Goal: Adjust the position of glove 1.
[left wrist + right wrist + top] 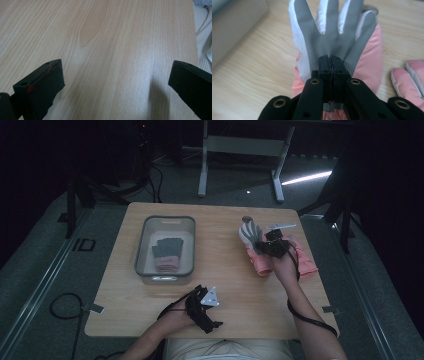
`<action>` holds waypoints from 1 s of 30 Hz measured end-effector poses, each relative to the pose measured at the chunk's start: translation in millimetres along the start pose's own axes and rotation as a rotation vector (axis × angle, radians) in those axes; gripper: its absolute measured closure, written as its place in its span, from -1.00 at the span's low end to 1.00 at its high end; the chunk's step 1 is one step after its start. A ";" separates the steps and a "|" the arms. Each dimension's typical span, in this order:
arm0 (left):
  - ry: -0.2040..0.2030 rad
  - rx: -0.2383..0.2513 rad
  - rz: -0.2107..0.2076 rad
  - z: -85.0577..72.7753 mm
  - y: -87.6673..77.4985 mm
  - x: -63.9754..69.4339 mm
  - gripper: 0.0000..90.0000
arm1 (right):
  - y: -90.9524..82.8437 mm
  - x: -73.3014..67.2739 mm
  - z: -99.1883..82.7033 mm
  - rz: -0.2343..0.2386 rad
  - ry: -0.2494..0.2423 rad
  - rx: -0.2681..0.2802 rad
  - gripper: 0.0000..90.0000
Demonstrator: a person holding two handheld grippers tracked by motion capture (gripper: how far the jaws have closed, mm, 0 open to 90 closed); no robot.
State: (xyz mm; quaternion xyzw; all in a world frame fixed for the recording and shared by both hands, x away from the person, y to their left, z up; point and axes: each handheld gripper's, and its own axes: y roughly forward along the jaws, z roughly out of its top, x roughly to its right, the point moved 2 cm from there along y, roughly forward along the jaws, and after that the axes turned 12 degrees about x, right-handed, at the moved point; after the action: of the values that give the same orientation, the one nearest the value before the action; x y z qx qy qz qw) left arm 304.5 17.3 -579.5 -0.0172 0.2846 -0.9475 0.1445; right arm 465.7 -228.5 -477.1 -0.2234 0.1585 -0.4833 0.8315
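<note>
right hand-held gripper (331, 65) jaws pinched tight on the grey-palmed glove (332, 32), fingers fanning beyond them.

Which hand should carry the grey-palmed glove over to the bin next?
Right. The right gripper is already shut on the glove, while the left gripper hangs open above bare table, holding nothing, though nearer the bin.

Your right gripper (331, 65) covers the palm of the grey-and-pink glove (332, 37), and the glove's cuff runs off the bottom edge of the right gripper view. Just right of that glove, a second pink glove (409, 80) is cut by the frame edge. Items in the grey bin (141, 245), left of the glove, are too dim to identify.
</note>
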 end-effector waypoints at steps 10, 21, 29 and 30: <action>0.025 0.014 -0.004 0.6 -0.9 1.7 -1.00 | -39.1 -42.7 -8.1 -0.052 0.096 0.091 0.96; 0.037 0.033 -0.005 0.4 -1.7 2.0 -1.00 | 22.5 -62.1 -51.2 -0.065 0.190 -0.048 0.96; 0.044 0.034 -0.010 0.8 -1.8 3.0 -1.00 | 47.2 -70.5 -58.3 -0.079 0.185 -0.086 0.89; 0.046 0.032 -0.011 0.7 -1.8 3.1 -1.00 | 47.7 -70.8 -58.5 -0.079 0.185 -0.085 0.87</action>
State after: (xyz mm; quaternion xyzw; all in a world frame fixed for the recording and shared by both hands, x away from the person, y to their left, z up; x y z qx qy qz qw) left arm 301.2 17.5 -578.0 0.0055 0.2725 -0.9529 0.1331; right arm 438.5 -158.7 -548.5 -0.2190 0.2460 -0.5273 0.7832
